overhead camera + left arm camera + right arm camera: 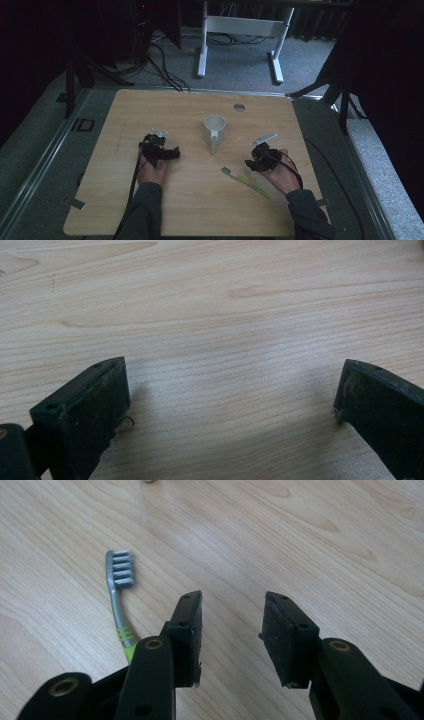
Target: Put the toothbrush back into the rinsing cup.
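Toothbrush lying flat on the wooden table, near the front edge, just beside the right gripper and short of the cream mug that stands upright mid-table with its handle turned toward the person. Grey bristle head facing up, grey neck running into a lime-green handle that passes behind the gripper's near jaw in the right gripper view. Right gripper jaws part-way apart, nothing between them, only bare wood in the gap. Left gripper resting farther left, well apart from the brush; its jaws spread wide over plain tabletop in the left gripper view, holding nothing. Likely very light, thin and stiff along its length, smooth plastic, so prone to skid or roll when nudged against the tabletop. Not fragile, though the bristles will splay if squeezed. Best taken across the handle a little behind the neck, pads closing on the two narrow sides, jaws lowered close to the wood since the brush sits so low. Probably needs a firm, square pinch to keep it from twisting.
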`<state>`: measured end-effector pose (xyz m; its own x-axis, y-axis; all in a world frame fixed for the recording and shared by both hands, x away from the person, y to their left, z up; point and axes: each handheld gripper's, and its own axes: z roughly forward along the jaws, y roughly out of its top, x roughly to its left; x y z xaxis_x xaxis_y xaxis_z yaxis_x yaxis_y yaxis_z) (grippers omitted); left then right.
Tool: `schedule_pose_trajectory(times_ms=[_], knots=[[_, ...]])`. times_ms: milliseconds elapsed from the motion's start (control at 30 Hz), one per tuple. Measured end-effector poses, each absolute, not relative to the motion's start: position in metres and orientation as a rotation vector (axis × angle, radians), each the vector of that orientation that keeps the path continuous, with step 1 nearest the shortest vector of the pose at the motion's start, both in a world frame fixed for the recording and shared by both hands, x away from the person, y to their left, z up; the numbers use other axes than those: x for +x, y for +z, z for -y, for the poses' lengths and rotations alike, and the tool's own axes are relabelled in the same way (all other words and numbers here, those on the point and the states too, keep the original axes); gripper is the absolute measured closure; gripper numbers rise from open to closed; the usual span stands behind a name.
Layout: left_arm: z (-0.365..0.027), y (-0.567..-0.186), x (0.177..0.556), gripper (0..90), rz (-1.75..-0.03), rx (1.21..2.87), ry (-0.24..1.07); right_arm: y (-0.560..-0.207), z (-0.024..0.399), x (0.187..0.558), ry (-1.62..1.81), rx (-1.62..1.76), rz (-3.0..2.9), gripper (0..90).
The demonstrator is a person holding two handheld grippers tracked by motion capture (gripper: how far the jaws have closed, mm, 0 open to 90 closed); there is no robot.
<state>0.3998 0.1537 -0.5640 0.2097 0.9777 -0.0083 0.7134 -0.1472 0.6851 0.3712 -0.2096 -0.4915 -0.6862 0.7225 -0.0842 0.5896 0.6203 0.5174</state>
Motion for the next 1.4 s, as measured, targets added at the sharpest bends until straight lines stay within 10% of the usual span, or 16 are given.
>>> schedule_pose_trajectory(times_ms=[1400], knots=[[-0.154, -0.564, 0.4, 1.6, -1.564, 1.927, 0.61, -0.491, 0.174, 0.372, 0.328, 0.835, -2.878, 63.8]])
